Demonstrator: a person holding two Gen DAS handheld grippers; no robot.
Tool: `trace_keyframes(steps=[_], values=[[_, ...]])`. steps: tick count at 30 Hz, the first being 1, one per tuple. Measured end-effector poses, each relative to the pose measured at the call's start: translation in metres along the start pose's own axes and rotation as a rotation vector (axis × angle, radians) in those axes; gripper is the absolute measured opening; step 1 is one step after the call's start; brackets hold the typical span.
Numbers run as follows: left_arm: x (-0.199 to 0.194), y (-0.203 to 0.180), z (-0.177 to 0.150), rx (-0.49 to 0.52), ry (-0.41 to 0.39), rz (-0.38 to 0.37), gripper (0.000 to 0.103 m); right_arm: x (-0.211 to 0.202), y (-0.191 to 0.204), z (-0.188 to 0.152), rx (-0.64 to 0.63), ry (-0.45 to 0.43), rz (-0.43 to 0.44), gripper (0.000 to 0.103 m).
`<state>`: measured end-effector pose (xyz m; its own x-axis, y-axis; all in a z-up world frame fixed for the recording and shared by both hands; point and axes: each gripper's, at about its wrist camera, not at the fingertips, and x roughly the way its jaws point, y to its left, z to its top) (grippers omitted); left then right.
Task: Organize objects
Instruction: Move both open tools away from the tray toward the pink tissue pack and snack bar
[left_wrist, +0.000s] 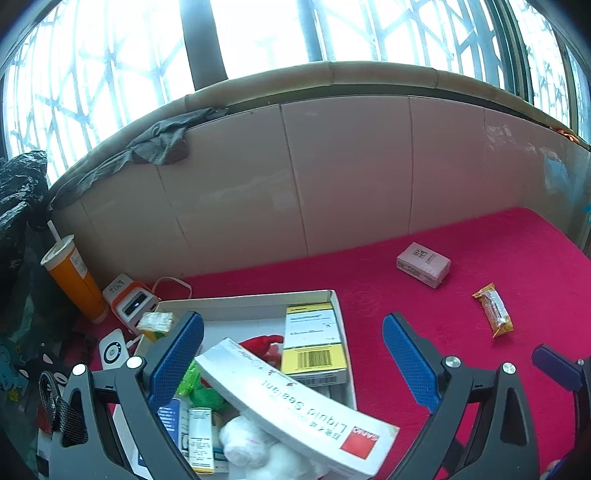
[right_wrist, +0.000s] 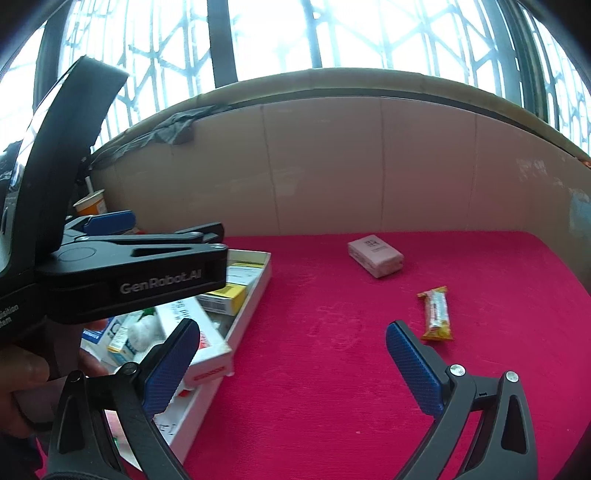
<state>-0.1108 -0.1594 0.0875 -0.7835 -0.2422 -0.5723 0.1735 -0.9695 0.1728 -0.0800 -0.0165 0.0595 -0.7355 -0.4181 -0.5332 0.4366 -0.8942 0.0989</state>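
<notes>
A white box (left_wrist: 334, 295) on the red cloth holds several items: a long white "Liquid Sealant" carton (left_wrist: 295, 410) lying tilted on top, a yellow-and-white box (left_wrist: 314, 343), and red, green and white soft things. My left gripper (left_wrist: 291, 354) is open above the box, empty. A pink packet (left_wrist: 423, 264) and an orange snack bar (left_wrist: 495, 310) lie on the cloth to the right. My right gripper (right_wrist: 291, 354) is open and empty over the cloth; the box (right_wrist: 255, 291), pink packet (right_wrist: 375, 256) and snack bar (right_wrist: 436, 314) show there too.
An orange cup with a straw (left_wrist: 74, 280), a white-orange power bank (left_wrist: 129, 299) and a white device (left_wrist: 112, 350) stand left of the box. A beige tiled wall (left_wrist: 332, 177) backs the cloth. The left gripper's body (right_wrist: 122, 266) fills the right wrist view's left.
</notes>
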Motion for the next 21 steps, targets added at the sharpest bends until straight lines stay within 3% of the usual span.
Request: trace_keyframes(steps=[21], values=[[0.016,-0.045,-0.002,0.034,0.048,-0.034,0.097,0.011,-0.070,0.002,0.093,0.023,-0.109,0.103]])
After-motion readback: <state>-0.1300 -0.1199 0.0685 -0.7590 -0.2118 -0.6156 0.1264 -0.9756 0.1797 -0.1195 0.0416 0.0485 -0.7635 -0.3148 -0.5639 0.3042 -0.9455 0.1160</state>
